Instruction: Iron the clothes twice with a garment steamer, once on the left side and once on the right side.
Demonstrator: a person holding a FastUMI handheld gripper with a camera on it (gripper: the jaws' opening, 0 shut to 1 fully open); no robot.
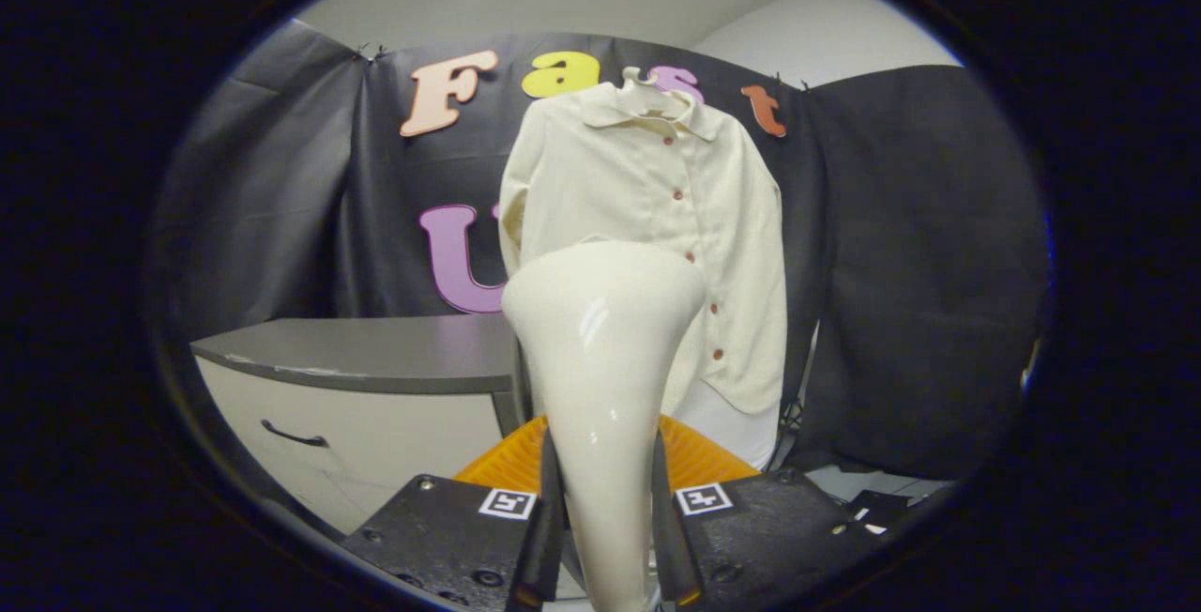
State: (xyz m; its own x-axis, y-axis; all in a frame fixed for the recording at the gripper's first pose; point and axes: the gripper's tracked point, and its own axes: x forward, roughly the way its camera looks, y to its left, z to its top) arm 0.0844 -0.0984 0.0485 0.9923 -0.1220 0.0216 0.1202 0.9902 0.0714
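A cream button-up shirt (676,218) hangs on a hanger (647,84) against the black booth wall, facing me, with a row of brown buttons down its front. My gripper (600,537) is shut on the cream garment steamer (600,349), both fingers pressing its handle. The steamer's wide head rises ahead of the fingers and covers the shirt's lower left part. I cannot tell whether the head touches the fabric.
A grey-topped cabinet (375,354) with a white drawer and dark handle (294,435) stands left of the shirt. An orange ribbed object (699,457) sits just beyond the fingers, under the shirt's hem. Black cloth drapes on the right, with dark items on the floor (868,504).
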